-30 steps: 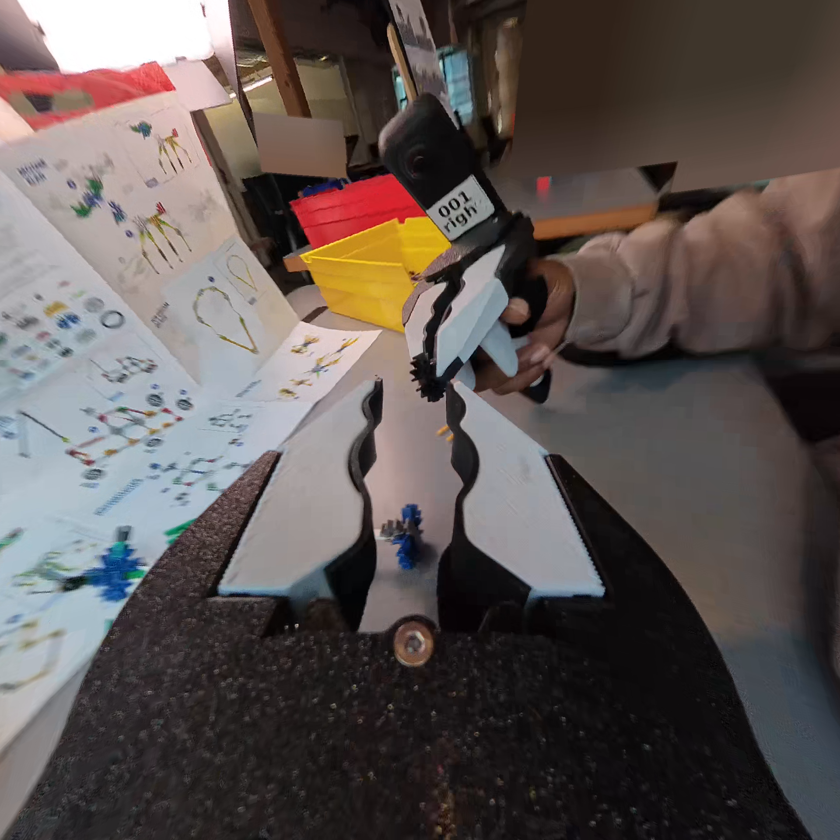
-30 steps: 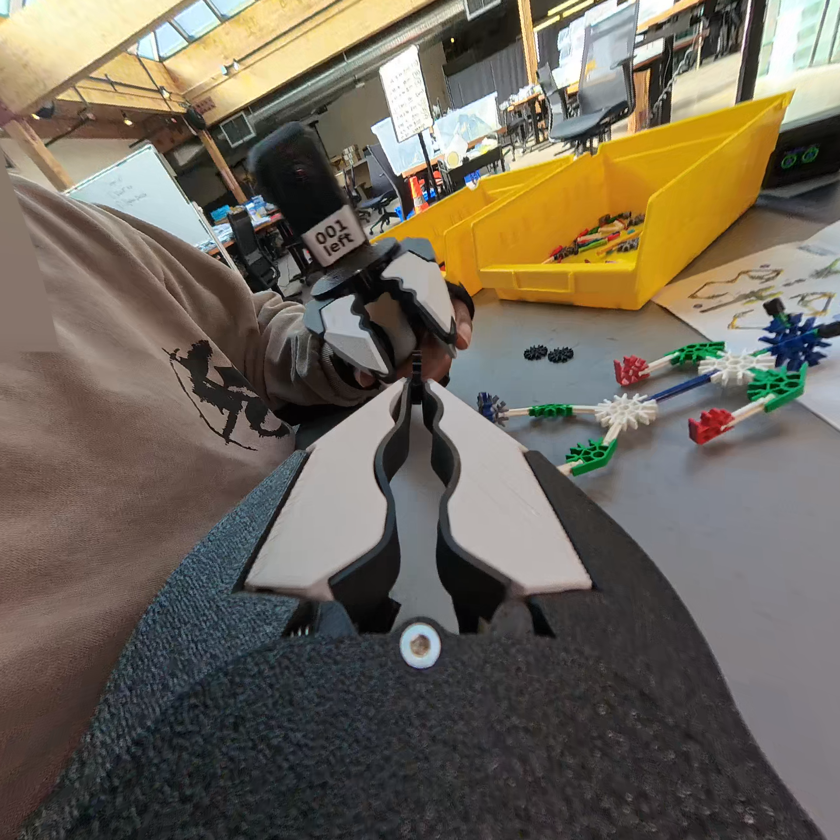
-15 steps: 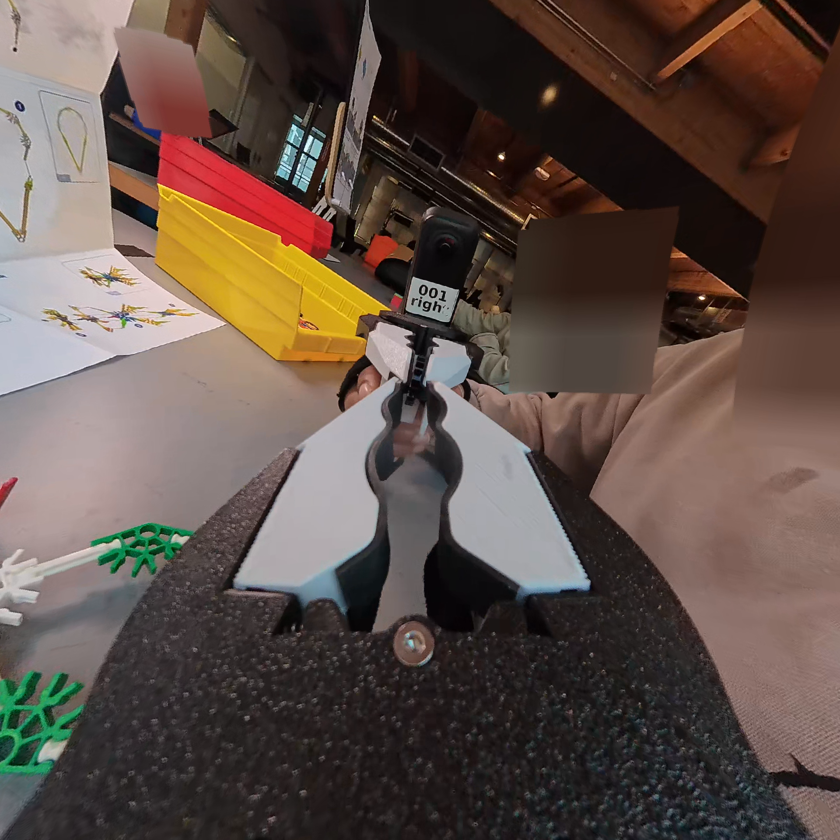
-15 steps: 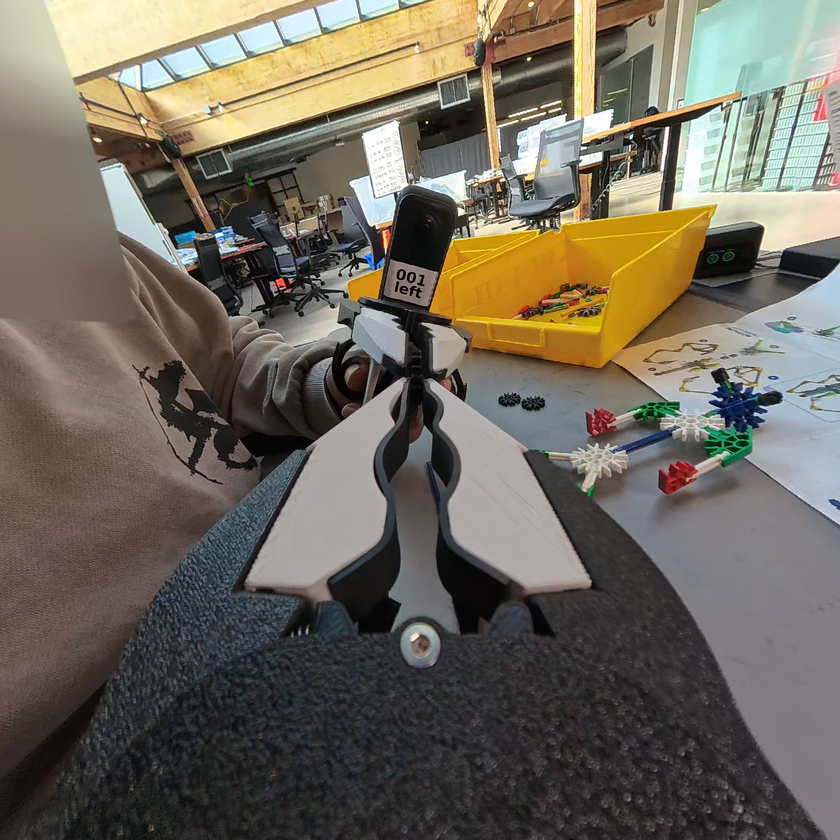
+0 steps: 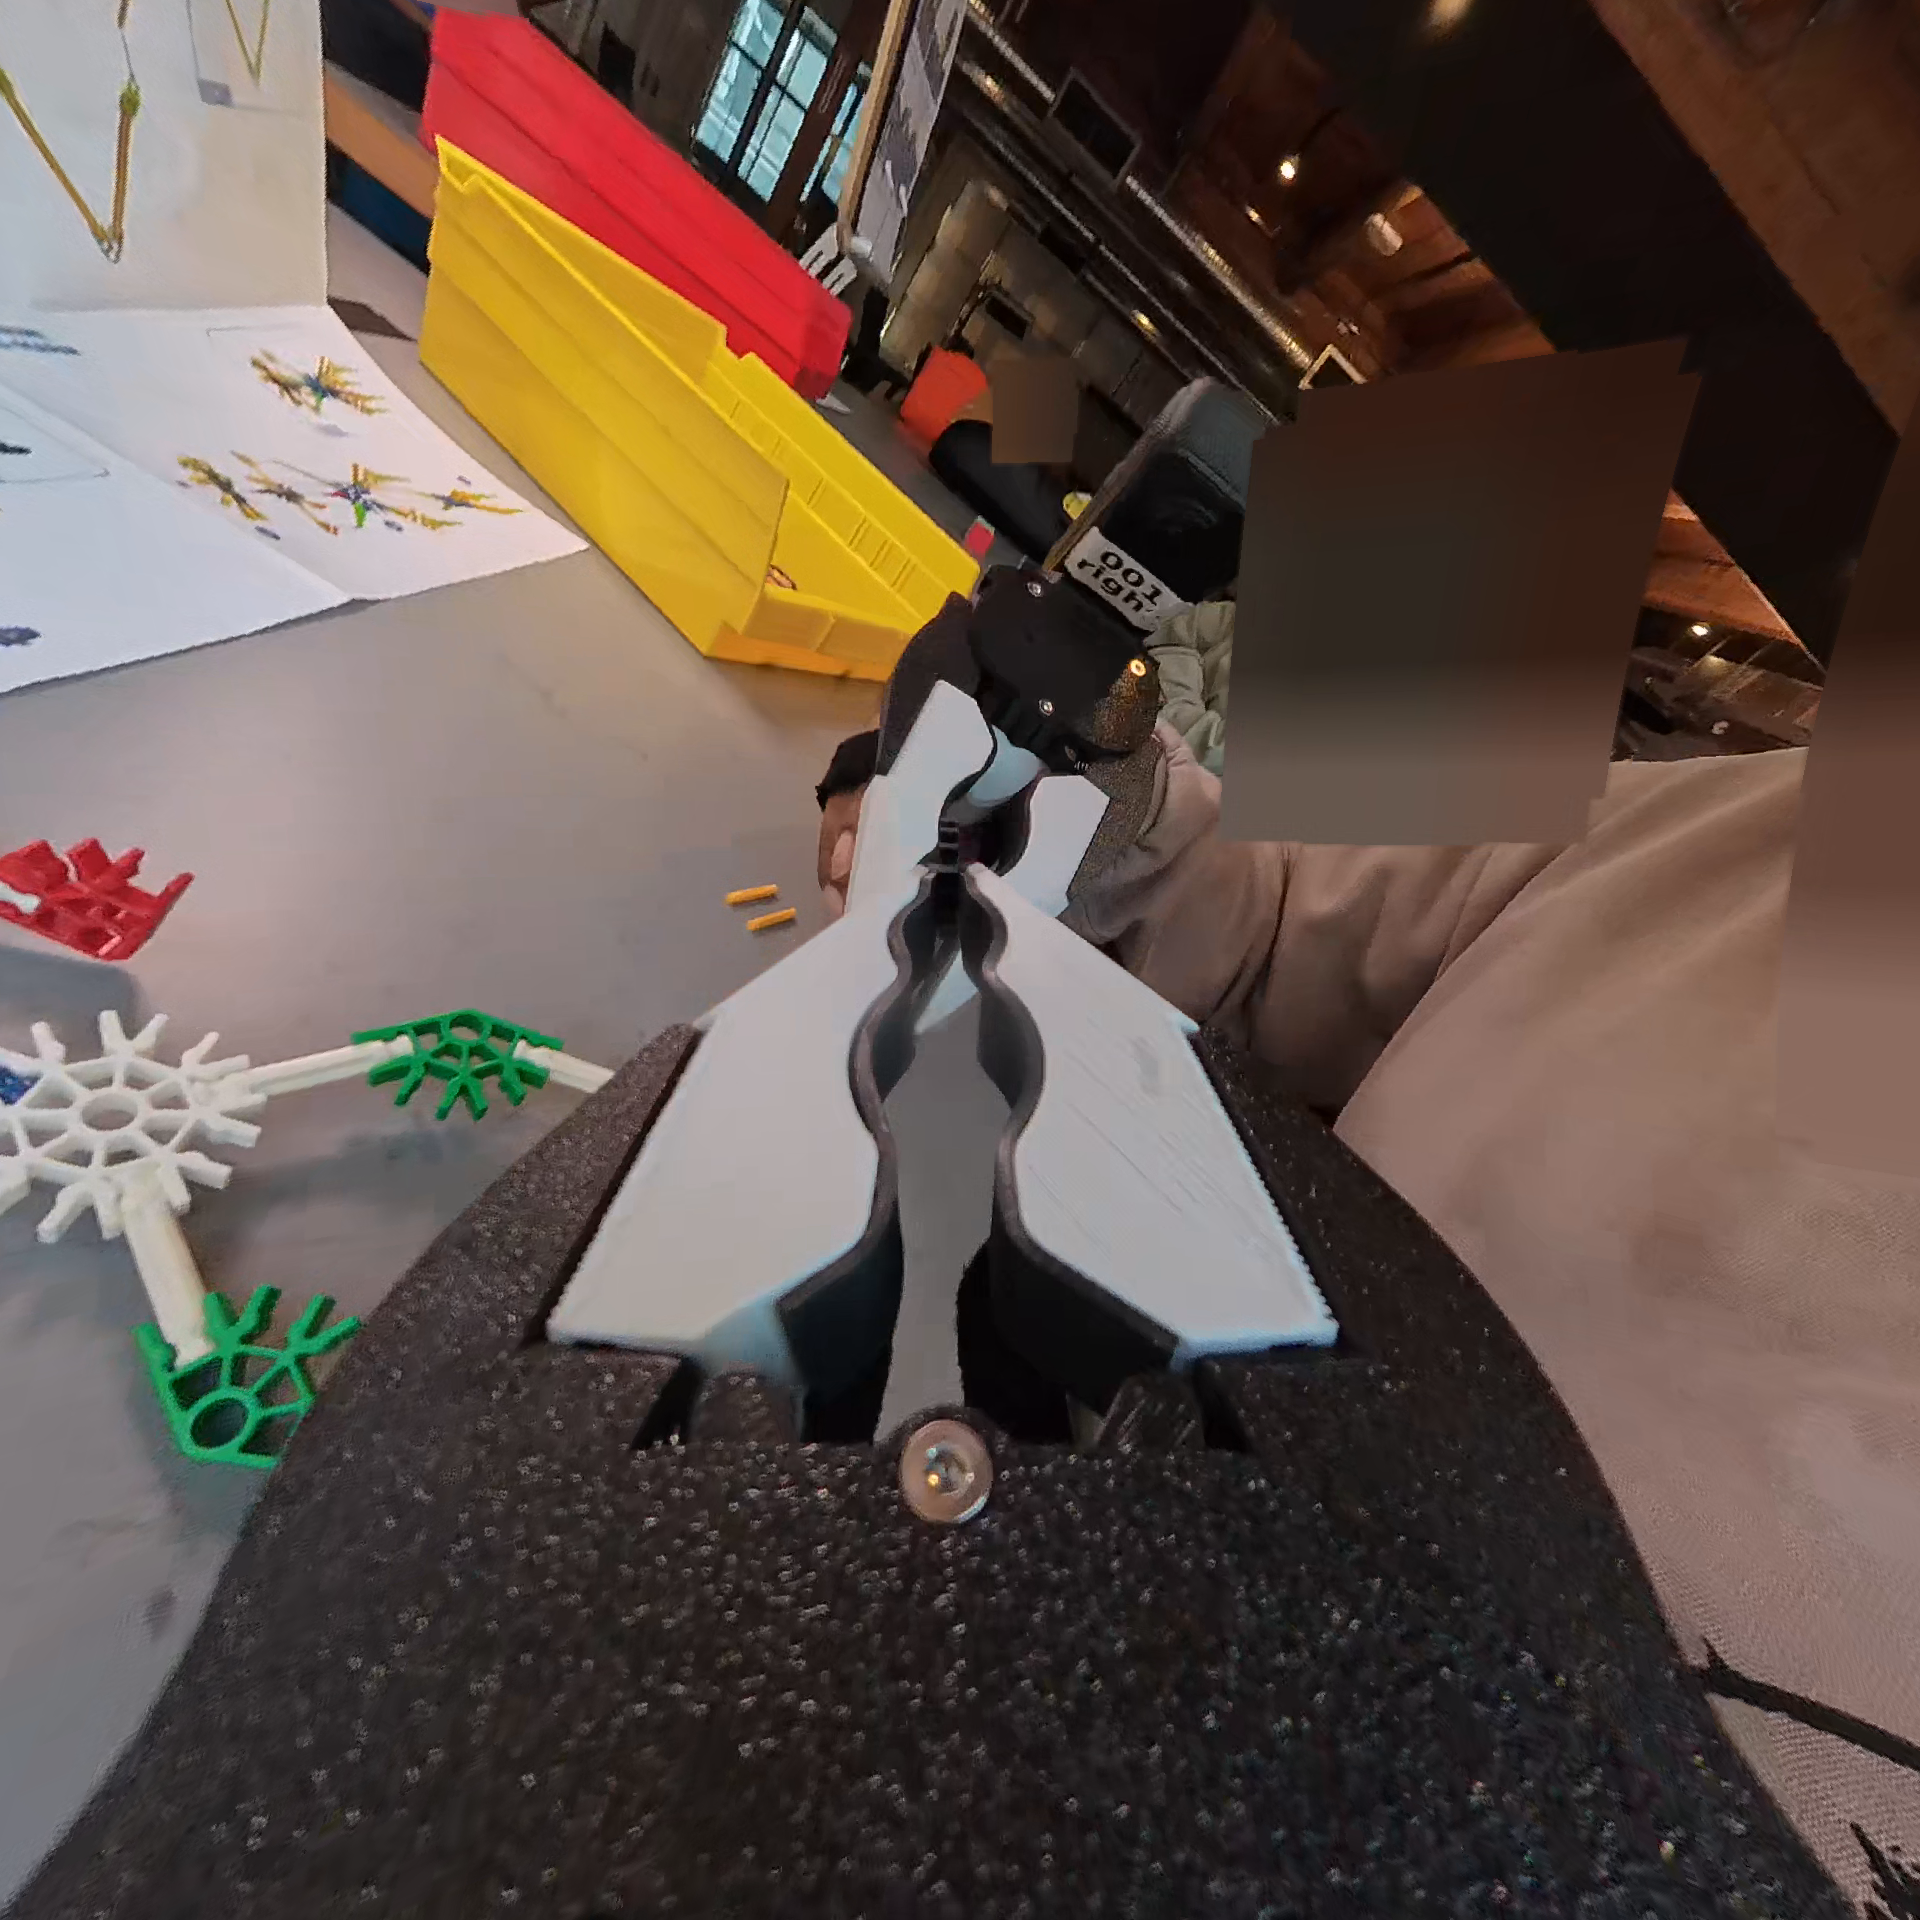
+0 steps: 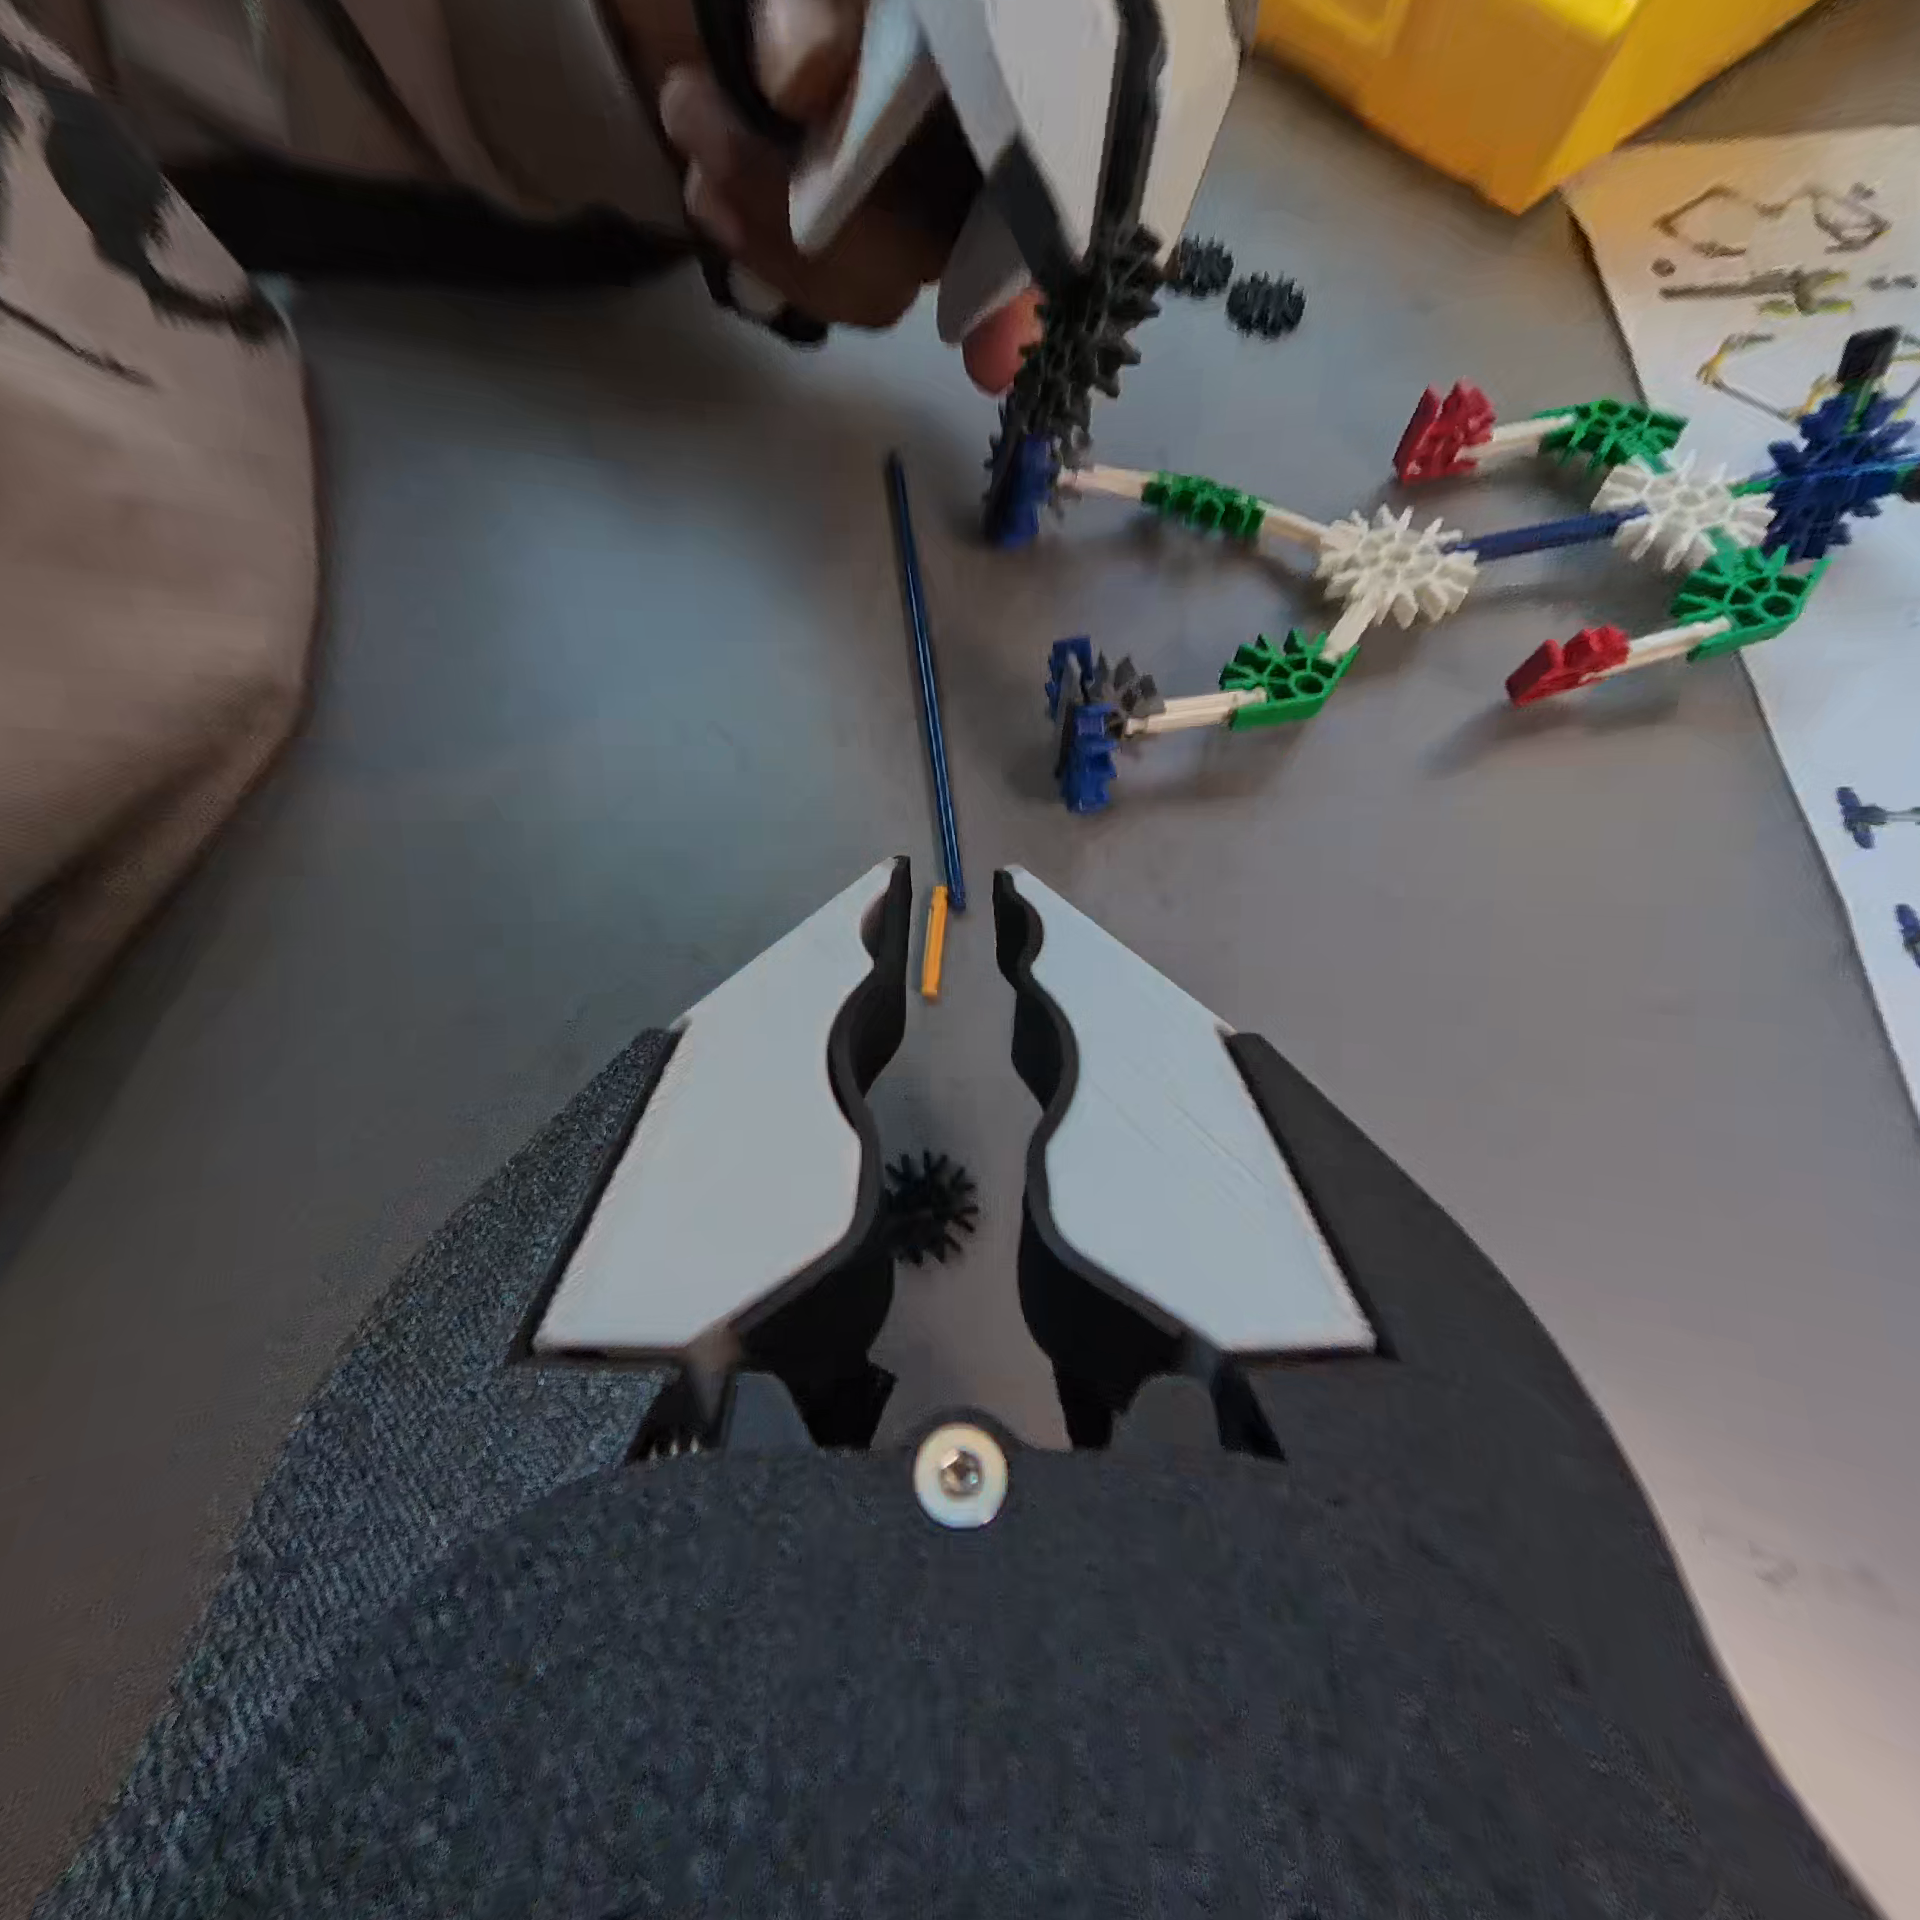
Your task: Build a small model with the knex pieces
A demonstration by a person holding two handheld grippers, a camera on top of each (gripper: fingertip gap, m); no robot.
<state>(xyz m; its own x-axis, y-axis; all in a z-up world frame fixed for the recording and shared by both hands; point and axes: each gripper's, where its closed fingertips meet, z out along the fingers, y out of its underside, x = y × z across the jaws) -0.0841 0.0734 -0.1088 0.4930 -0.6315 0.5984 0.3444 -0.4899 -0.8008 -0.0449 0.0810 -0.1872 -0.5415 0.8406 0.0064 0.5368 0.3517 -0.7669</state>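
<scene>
My left gripper (image 5: 943, 888) is shut on a black snowflake connector (image 6: 1086, 322), seen edge-on at its tips in the left wrist view. In the right wrist view the left gripper (image 6: 1091, 244) holds it just above the blue connector (image 6: 1023, 488) at the near end of a rod-and-connector model (image 6: 1392, 566) of white, green, red and blue parts. My right gripper (image 6: 951, 883) is open and empty, tilted down at the grey table. A short orange rod (image 6: 935, 956) lies between its tips, a long blue rod (image 6: 925, 675) lies ahead, and a small black connector (image 6: 928, 1205) lies between its fingers.
Yellow bins (image 5: 623, 416) and a red bin (image 5: 644, 197) stand at the table's far side. Instruction sheets (image 5: 156, 468) lie beside the model and show in the right wrist view (image 6: 1818, 312). Two black connectors (image 6: 1236, 286) and two orange rods (image 5: 758, 906) lie loose. A person's beige sleeve (image 6: 135, 520) borders the left. The tips of one gripper are about 9 centimetres away from the tips of the other.
One second ago my right gripper held a black connector and the left was open. The tips met; now the left holds a black connector and the right has opened and tilted down to the table.
</scene>
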